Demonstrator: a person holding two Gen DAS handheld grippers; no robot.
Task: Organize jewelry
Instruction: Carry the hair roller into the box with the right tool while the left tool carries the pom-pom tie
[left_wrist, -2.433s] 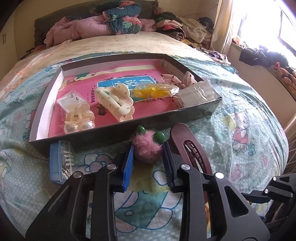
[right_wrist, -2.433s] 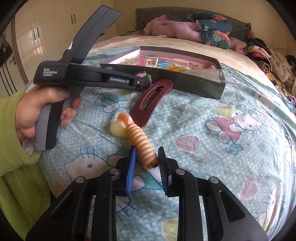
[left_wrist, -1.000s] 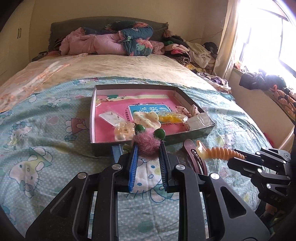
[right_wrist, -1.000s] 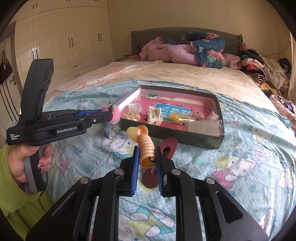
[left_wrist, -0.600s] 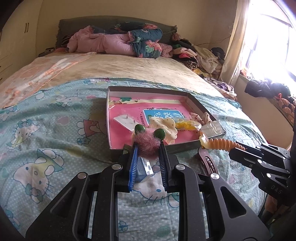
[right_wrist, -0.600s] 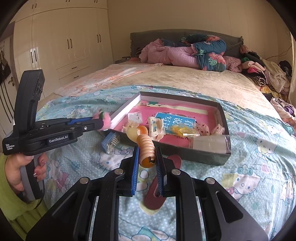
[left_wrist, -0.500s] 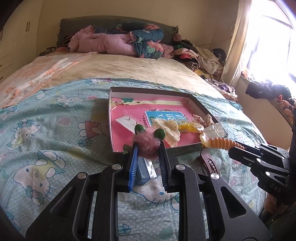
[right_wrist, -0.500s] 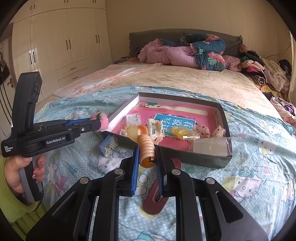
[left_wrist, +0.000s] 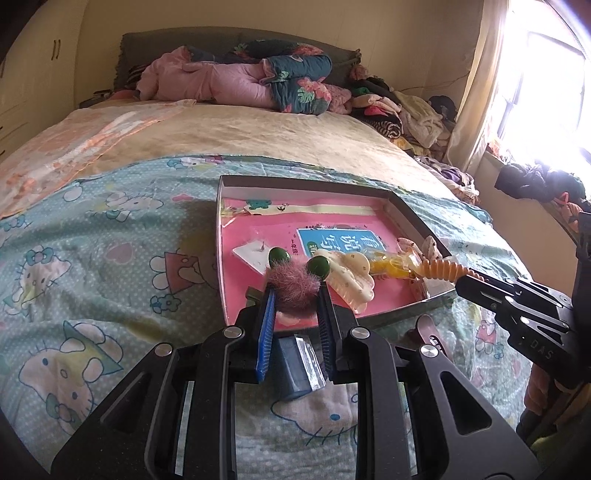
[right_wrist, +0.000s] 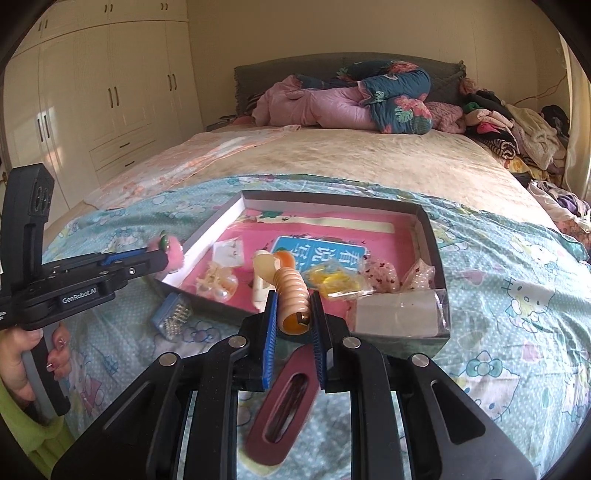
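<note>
Beneath both grippers spreads a teal cartoon-cat bedsheet (left_wrist: 92, 280), with a cream blanket (right_wrist: 332, 162) farther up the bed, then a heap of pink and floral quilts (right_wrist: 351, 99) against a grey headboard. White wardrobe doors (right_wrist: 110, 92) stand to the left of the right gripper; a bright curtained window (left_wrist: 535, 92) lies to the right of the left gripper.

Left gripper (left_wrist: 295, 295): jaws pressed together on a pink fluffy hair ornament (left_wrist: 293, 286) with two green beads, held above the near left part of the shallow cardboard tray (left_wrist: 218, 236). A blue case (left_wrist: 295, 367) lies on the sheet just below its fingers.

Right gripper (right_wrist: 293, 306): jaws pinching the end of a ribbed orange hair clip (right_wrist: 291, 291), poised over the tray's near wall. A maroon hair clip (right_wrist: 284, 402) lies on the sheet under its fingers.

Ahead of the jaws, the tray's pink floor carries a cream claw clip (left_wrist: 351, 275), pearl pieces (right_wrist: 221, 282), a yellow packet (right_wrist: 334, 278) and a clear box (right_wrist: 399, 314).

A hand (right_wrist: 22, 354) grips the left gripper's handle, largely cut off at the frame edge. Small earring cards in the tray are too small to read.
</note>
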